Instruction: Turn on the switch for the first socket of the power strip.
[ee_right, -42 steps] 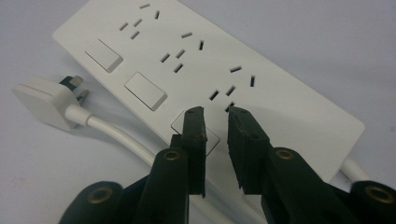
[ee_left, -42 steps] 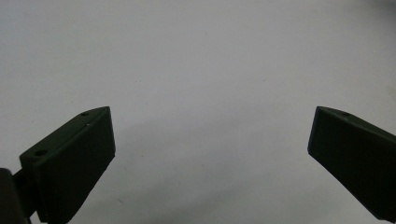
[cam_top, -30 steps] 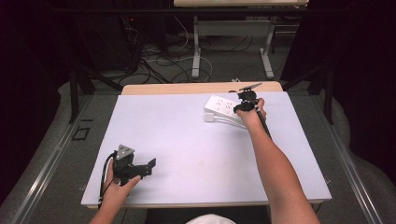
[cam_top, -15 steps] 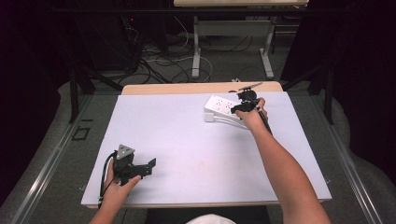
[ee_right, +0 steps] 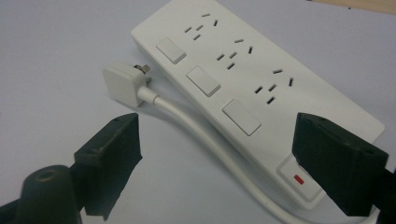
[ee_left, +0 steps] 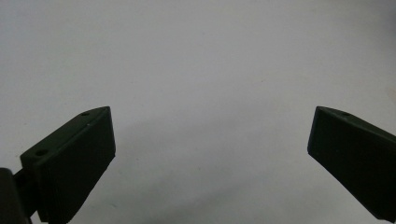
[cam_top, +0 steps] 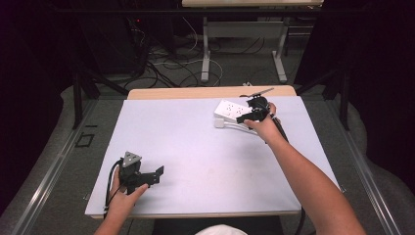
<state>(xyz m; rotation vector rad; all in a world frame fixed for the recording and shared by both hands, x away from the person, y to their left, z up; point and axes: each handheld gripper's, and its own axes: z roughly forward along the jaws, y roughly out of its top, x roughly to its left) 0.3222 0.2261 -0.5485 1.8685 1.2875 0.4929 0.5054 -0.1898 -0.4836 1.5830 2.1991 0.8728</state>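
A white power strip point(cam_top: 229, 109) with three switches lies at the far right of the table; the right gripper view shows its sockets point(ee_right: 252, 70) and red indicator. Its white cable point(ee_right: 196, 128) ends in a plug point(ee_right: 122, 84) lying loose beside it. My right gripper point(cam_top: 247, 114) hovers just at the strip's near end. Its jaws have just been opening and stand wide point(ee_right: 219, 126), with the cable and the strip's end below the gap and neither pad pressing on them. My left gripper point(cam_top: 155, 175) rests open at the near left, over bare table point(ee_left: 210, 116).
The white table top point(cam_top: 195, 147) has a wooden strip point(cam_top: 195, 92) along its far edge. Beyond it are a second table's legs and loose cables on the floor point(cam_top: 166, 63).
The right hand has eased slightly back from the power strip. The left hand has stayed in place.
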